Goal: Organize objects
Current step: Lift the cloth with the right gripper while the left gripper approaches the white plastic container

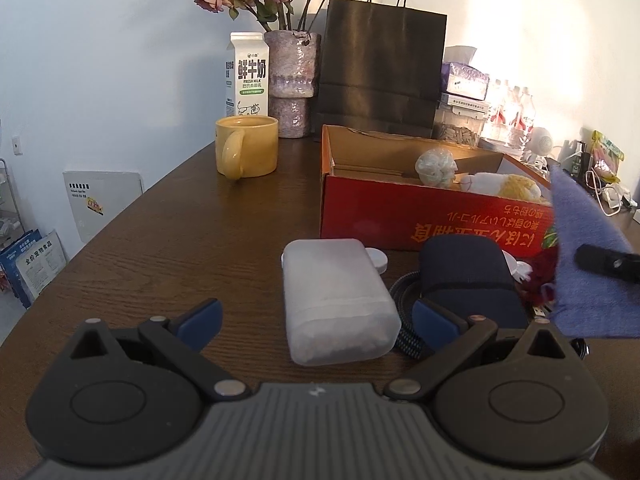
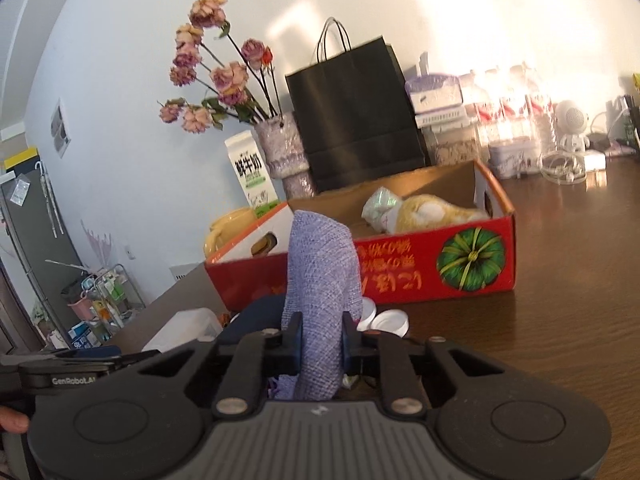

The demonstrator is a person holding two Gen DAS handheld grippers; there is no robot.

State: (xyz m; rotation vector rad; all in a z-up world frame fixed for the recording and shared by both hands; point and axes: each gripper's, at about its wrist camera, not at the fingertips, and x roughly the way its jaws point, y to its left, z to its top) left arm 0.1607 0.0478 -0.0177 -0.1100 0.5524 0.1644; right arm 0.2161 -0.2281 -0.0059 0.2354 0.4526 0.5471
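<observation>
My right gripper is shut on a lilac knitted cloth, which stands up between its fingers in front of the red cardboard box. In the left wrist view the same cloth hangs at the right edge with a dark finger of the right gripper across it. My left gripper is open, low over the table. A white soft pack lies between its blue pads without touching them. A navy pouch lies by the right pad. Inside the box lie a pale wrapped ball and a yellow-white plush.
A yellow mug, milk carton, vase of dried roses and black paper bag stand behind the box. White lids and a braided cable lie before it. Bottles and small clutter line the far right.
</observation>
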